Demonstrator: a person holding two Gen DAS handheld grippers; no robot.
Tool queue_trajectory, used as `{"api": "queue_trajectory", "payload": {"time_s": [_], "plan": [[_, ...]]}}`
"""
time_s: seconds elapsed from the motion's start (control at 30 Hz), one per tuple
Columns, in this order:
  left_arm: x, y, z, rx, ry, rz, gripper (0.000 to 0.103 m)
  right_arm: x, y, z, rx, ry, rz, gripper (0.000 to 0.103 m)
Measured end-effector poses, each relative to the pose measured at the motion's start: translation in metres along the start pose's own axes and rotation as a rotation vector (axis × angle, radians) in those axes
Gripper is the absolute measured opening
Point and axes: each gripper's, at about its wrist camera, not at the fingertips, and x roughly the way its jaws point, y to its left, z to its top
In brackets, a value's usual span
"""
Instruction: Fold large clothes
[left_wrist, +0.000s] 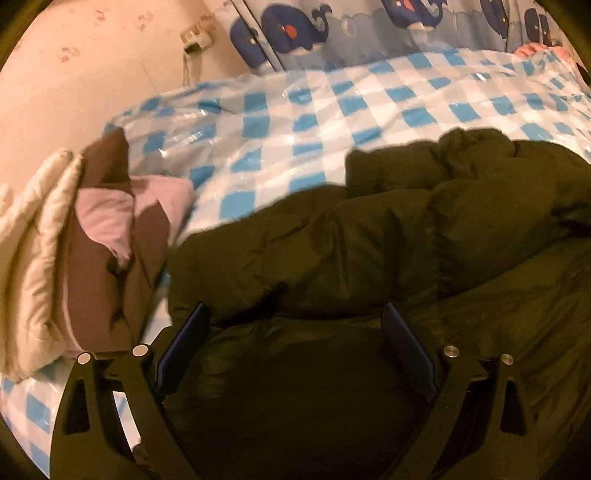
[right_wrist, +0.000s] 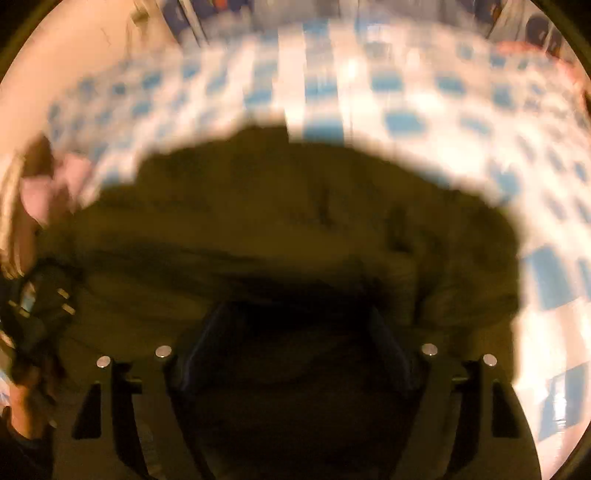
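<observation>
A big dark olive puffer jacket (left_wrist: 388, 236) lies bunched on the blue-and-white checked bed cover (left_wrist: 295, 110). My left gripper (left_wrist: 295, 314) is open, its blue-padded fingers (left_wrist: 188, 332) spread wide over a puffy fold of the jacket near its left end. The right wrist view is blurred by motion. There the jacket (right_wrist: 277, 206) fills the middle, and my right gripper (right_wrist: 299, 317) is open with its fingers spread over dark jacket fabric. The left gripper and the hand holding it (right_wrist: 40, 306) show at the left edge of that view.
A stack of folded clothes, cream, brown and pink (left_wrist: 92, 236), sits at the left on the bed. A pink wall with a socket (left_wrist: 194, 38) and a whale-print curtain (left_wrist: 332, 29) stand behind. Something pink (left_wrist: 535, 50) lies at the far right of the bed.
</observation>
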Motion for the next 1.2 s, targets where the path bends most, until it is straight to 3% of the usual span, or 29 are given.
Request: {"api": "queue_trajectory", "payload": {"time_s": [0.07,0.1,0.17,0.2,0.23,0.3,0.33,0.4,0.43,0.57,0.67,0.73,0.77,0.83,0.9,0.97,1.07,1.13,1.2], "plan": [[-0.012,0.002,0.002,-0.012,-0.054,0.011,0.091,-0.03,0.007,0.0,-0.031,-0.111,-0.05,0.076],[-0.021,0.002,0.003,-0.022,-0.09,0.016,0.091,-0.033,0.005,-0.002,-0.033,-0.12,-0.089,0.079],[-0.035,0.004,0.006,-0.043,-0.153,-0.005,0.091,-0.009,-0.006,-0.009,-0.022,-0.021,-0.136,0.079],[-0.038,0.003,0.007,-0.045,-0.163,-0.015,0.091,0.02,-0.019,-0.017,0.005,0.09,-0.136,0.083],[-0.037,0.001,0.008,-0.036,-0.154,-0.022,0.091,0.038,-0.027,-0.02,0.04,0.145,-0.092,0.086],[-0.019,-0.006,0.006,0.004,-0.048,-0.074,0.091,0.041,-0.039,-0.021,0.097,0.161,-0.05,0.086],[-0.005,-0.008,0.0,0.01,0.014,-0.095,0.091,0.032,-0.037,-0.017,0.103,0.137,-0.058,0.086],[0.001,-0.003,-0.003,-0.025,0.028,-0.112,0.091,0.001,-0.018,-0.009,0.049,-0.001,-0.085,0.086],[-0.002,0.002,-0.001,-0.046,0.012,-0.102,0.091,-0.018,0.0,-0.002,-0.012,-0.094,-0.077,0.087],[-0.033,0.018,0.006,-0.122,-0.139,-0.011,0.091,-0.037,0.076,0.025,-0.22,-0.235,-0.008,0.087],[-0.045,0.035,0.007,-0.206,-0.205,0.021,0.091,-0.008,0.129,0.036,-0.312,-0.175,0.047,0.087],[-0.04,0.041,0.006,-0.234,-0.182,0.013,0.091,0.028,0.152,0.036,-0.352,-0.092,0.033,0.087],[-0.033,0.044,0.006,-0.245,-0.155,0.002,0.091,0.043,0.158,0.031,-0.362,-0.055,0.016,0.087],[-0.008,0.048,0.001,-0.263,-0.054,-0.052,0.091,0.103,0.162,0.013,-0.371,0.128,-0.031,0.089],[0.014,0.046,-0.005,-0.251,0.036,-0.09,0.091,0.119,0.158,0.01,-0.347,0.162,-0.023,0.09],[0.02,0.044,-0.01,-0.246,0.057,-0.084,0.091,0.117,0.156,0.013,-0.332,0.191,-0.015,0.09],[0.01,0.045,-0.01,-0.252,0.009,-0.053,0.091,0.081,0.156,0.018,-0.344,0.096,0.012,0.09],[-0.008,0.045,-0.005,-0.245,-0.072,-0.025,0.091,0.041,0.146,0.018,-0.331,-0.03,0.006,0.091],[-0.03,0.04,0.001,-0.226,-0.155,-0.054,0.091,0.023,0.129,0.017,-0.315,-0.091,-0.044,0.091]]}}
